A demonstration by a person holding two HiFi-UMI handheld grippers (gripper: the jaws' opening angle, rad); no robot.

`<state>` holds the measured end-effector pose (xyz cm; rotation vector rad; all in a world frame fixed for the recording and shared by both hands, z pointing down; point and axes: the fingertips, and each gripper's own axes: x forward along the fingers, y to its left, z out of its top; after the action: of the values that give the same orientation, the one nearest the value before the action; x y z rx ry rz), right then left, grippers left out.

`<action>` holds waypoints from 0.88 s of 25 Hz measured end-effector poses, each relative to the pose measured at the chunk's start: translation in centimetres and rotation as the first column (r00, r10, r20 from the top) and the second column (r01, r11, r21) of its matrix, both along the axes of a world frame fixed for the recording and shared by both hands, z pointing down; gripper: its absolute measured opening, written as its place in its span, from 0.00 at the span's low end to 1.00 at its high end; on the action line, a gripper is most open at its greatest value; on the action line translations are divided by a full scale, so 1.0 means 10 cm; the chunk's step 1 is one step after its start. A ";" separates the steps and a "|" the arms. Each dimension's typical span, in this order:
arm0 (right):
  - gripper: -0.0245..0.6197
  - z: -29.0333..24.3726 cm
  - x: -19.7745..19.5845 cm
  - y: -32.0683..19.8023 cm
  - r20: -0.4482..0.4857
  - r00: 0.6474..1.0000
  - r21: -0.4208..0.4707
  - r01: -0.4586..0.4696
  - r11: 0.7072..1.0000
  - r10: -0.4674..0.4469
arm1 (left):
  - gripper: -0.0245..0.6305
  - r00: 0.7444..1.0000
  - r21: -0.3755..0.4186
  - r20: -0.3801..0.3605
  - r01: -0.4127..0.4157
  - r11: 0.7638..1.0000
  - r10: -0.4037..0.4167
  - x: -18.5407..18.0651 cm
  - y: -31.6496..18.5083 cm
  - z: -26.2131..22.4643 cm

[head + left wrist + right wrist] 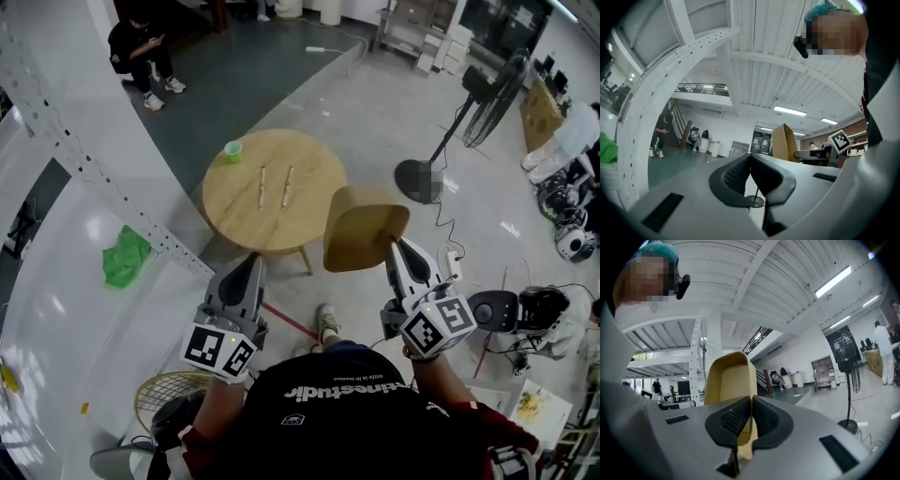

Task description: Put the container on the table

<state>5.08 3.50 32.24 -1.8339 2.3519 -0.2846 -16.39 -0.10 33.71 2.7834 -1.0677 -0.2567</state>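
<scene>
Carry step, as I judge it: my right gripper pinches the container by its rim, in the air near the table edge. My left gripper is closed, empty. Next I'd reach forward, lower it onto bare wood, then release
</scene>
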 end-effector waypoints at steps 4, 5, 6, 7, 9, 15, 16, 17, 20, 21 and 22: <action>0.08 0.04 0.06 -0.17 0.004 1.000 -0.007 0.018 1.000 -0.018 | 0.07 1.000 -0.014 0.003 0.019 1.000 -0.019 0.03 -0.15 0.06; 0.08 0.04 0.08 -0.24 0.006 1.000 -0.006 0.022 1.000 -0.022 | 0.07 1.000 -0.016 0.007 0.025 1.000 -0.025 0.04 -0.20 0.06; 0.08 0.04 0.10 -0.31 0.008 1.000 -0.005 0.027 1.000 -0.027 | 0.07 0.999 -0.017 0.011 0.032 0.999 -0.032 0.05 -0.27 0.06; 0.08 0.03 0.13 -0.38 0.009 0.999 -0.003 0.031 1.000 -0.030 | 0.07 0.999 -0.017 0.015 0.039 0.999 -0.039 0.06 -0.33 0.05; 0.08 0.01 0.21 -0.53 0.014 0.999 0.003 0.038 0.999 -0.038 | 0.07 0.998 -0.016 0.022 0.054 0.998 -0.053 0.11 -0.46 0.01; 0.08 0.00 0.61 -0.99 0.041 0.998 0.019 0.048 0.999 -0.049 | 0.07 0.996 -0.002 0.045 0.072 0.997 -0.072 0.44 -0.88 -0.07; 0.08 0.01 0.67 -1.08 0.045 0.998 0.019 0.049 0.999 -0.050 | 0.07 0.996 0.000 0.049 0.073 0.997 -0.073 0.49 -0.97 -0.07; 0.08 0.03 0.73 -1.17 0.049 0.997 0.018 0.050 0.999 -0.051 | 0.07 0.996 0.003 0.053 0.073 0.997 -0.073 0.55 -1.06 -0.07; 0.08 0.08 0.93 -1.42 0.066 0.996 0.013 0.057 0.998 -0.057 | 0.07 0.995 0.010 0.072 0.072 0.997 -0.073 0.75 -1.29 -0.08; 0.08 0.08 1.00 -1.50 0.071 0.996 0.012 0.058 0.998 -0.059 | 0.07 0.994 0.013 0.079 0.072 0.997 -0.073 0.83 -1.35 -0.10; 0.08 0.08 1.07 -1.56 0.076 0.995 0.011 0.061 0.998 -0.061 | 0.07 0.994 0.016 0.085 0.072 0.997 -0.073 0.90 -1.40 -0.11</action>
<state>15.78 -12.09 33.07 -1.7181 2.3567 -0.3451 -7.35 -14.11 32.56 2.7934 -1.1918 -0.1541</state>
